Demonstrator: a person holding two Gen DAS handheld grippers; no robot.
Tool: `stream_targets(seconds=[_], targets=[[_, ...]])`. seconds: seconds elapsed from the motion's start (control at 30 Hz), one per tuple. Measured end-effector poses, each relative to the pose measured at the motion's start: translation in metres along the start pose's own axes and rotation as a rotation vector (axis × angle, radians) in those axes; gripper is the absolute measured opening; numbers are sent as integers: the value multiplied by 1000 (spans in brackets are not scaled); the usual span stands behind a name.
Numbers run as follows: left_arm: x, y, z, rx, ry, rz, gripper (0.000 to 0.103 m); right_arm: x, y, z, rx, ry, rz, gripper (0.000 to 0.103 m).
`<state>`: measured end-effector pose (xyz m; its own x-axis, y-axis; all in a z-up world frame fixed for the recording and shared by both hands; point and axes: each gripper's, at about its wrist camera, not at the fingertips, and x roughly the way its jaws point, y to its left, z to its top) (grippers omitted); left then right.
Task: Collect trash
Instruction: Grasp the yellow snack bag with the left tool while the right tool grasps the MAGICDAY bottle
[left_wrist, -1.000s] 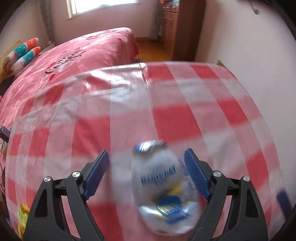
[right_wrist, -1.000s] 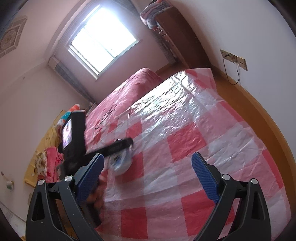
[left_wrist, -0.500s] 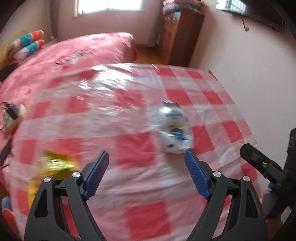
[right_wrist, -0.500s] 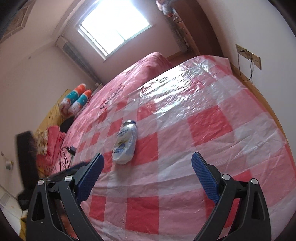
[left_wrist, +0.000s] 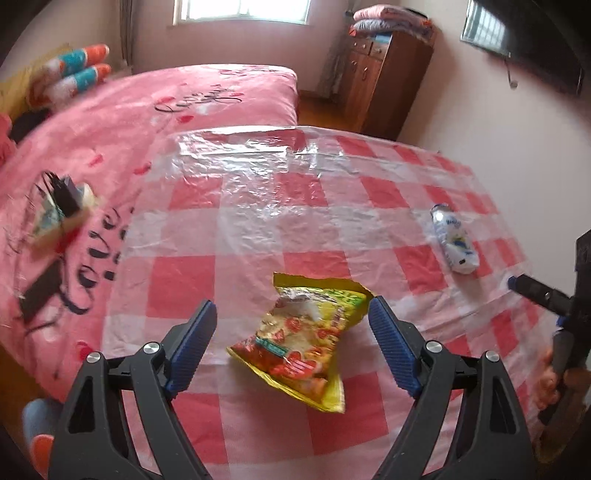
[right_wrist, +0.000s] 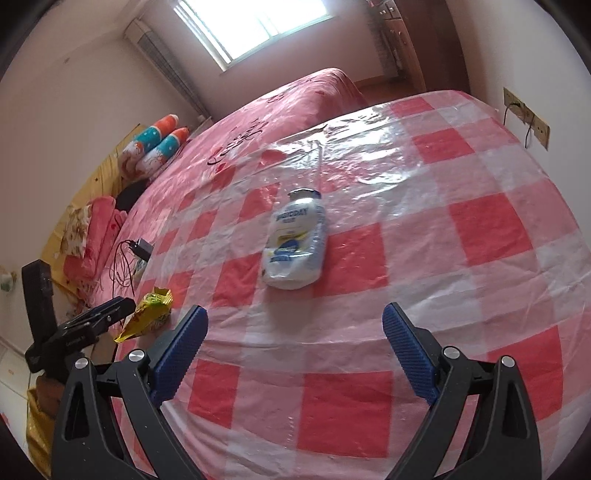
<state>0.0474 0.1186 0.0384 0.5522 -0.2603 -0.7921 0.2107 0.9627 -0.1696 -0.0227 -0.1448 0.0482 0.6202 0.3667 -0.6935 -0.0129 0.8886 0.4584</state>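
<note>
1. A plastic sheet lies spread over the near part of the bed.
2. On the sheet lie two items, well apart: a snack wrapper and a crushed bottle.
3. Left wrist view: the wrapper lies between the fingers of the left gripper, touching neither; the bottle lies far right, near the sheet's edge.
4. Right wrist view: the bottle lies ahead of the right gripper — the wrapper sits far left, just beside the left gripper's finger.
5. A charger with cable lies on the bed left of the sheet; pillows lie further back.
6. A cabinet stands beyond the bed's foot, against the wall.
</note>
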Motion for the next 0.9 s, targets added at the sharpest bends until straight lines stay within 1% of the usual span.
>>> stream_targets(seconds=[0.13, 0.2, 0.3, 0.37, 0.47, 0.57, 0.6, 0.63, 0.67, 0.8, 0.87, 0.9], targets=[[16, 2, -5, 9, 11, -103, 85, 6, 5, 5, -18, 6, -13, 94], [22, 0, -8, 28, 13, -118, 85, 11, 8, 9, -22, 11, -23, 94], [29, -8, -12, 45, 15, -113, 84, 20, 8, 14, -40, 13, -41, 94], [30, -11, -15, 47, 4, -107, 80, 29, 8, 18, -46, 24, -33, 94], [30, -13, -18, 54, -13, -69, 73, 38, 10, 23, -68, 22, -43, 94], [29, -14, -20, 52, -27, -41, 69, 50, 13, 28, -99, 20, -83, 94], [29, -14, -20, 48, -29, -33, 66, 53, 13, 29, -103, 22, -91, 94], [28, -13, -21, 40, -33, -25, 61, 56, 13, 30, -108, 26, -98, 94], [28, -12, -20, 29, -37, -20, 58, 59, 16, 30, -126, 21, -112, 95], [27, -9, -20, -20, -46, -1, 55, 70, 27, 33, -189, 25, -160, 94], [27, -11, -20, -33, -52, 12, 54, 76, 32, 34, -221, 28, -206, 94], [27, -12, -20, -36, -56, 21, 54, 77, 34, 34, -230, 26, -216, 92]])
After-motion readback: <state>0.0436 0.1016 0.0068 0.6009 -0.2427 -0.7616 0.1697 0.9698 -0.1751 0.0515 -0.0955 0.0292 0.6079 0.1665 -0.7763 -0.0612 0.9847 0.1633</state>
